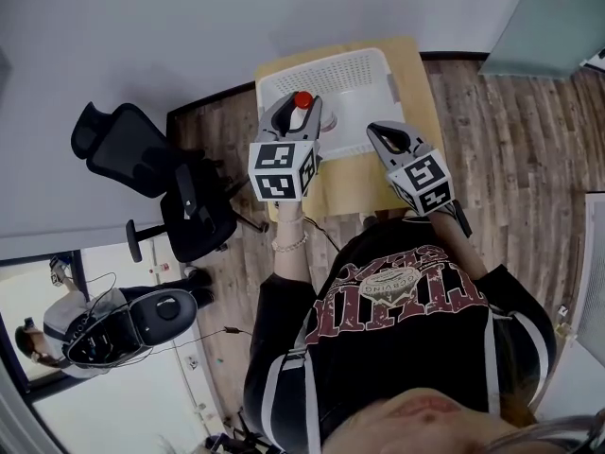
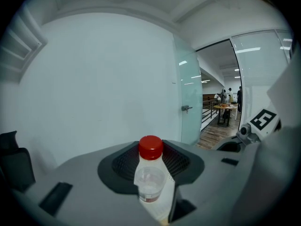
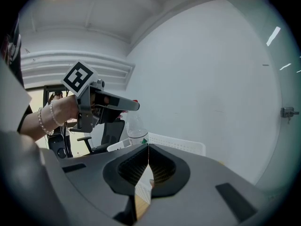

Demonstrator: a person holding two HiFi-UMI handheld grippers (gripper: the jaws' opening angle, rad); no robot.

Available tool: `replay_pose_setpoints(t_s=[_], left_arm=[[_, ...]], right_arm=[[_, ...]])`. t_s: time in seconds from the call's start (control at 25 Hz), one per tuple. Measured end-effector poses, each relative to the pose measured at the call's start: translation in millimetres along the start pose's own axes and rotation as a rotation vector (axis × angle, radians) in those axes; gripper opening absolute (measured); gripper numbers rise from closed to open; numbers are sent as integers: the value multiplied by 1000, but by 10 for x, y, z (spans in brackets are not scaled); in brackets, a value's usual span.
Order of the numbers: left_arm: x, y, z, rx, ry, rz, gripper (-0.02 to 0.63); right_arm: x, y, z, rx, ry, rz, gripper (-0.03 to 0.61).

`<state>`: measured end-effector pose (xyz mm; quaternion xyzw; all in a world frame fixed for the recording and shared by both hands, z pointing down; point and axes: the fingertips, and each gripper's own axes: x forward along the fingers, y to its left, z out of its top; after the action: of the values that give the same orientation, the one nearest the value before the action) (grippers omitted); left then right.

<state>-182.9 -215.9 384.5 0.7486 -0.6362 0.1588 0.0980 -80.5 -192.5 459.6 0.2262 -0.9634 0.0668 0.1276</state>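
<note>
- Clear plastic bottle (image 2: 150,180) with a red screw cap (image 2: 151,148) stands upright between the jaws of the left gripper (image 1: 295,126). The jaws are closed on its upper body just under the neck, and the cap pokes out above the ribbed black pads.
- Thin-walled as it looks, the bottle is probably light, smooth and a little slippery, and it would likely dent under a hard squeeze. The stiffer shoulder below the cap seems the sound place to take hold. I cannot tell how full it is.
- Right gripper (image 3: 146,166) has its jaws pressed together with nothing between them.
- Both grippers are held up in the air side by side, near each other but apart. In the head view the bottle lies over the near-left part of a white perforated plastic basket (image 1: 340,69).
- The basket sits on a small light wooden table (image 1: 416,83) against a pale wall.
- A black office chair (image 1: 151,168) stands on the wood-plank floor (image 1: 529,140), left of the table.
</note>
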Motion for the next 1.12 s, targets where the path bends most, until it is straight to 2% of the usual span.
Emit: replay_pose_setpoints(t_s=[0.64,1.12], left_arm=[[-549,-211,154,-22,-53,49,195],[-882,-186,126,-53,-63,114,195]], right_arm=[[-73,161,-97,4,4,65,18],[59,362,-119,-18,20,152,18]])
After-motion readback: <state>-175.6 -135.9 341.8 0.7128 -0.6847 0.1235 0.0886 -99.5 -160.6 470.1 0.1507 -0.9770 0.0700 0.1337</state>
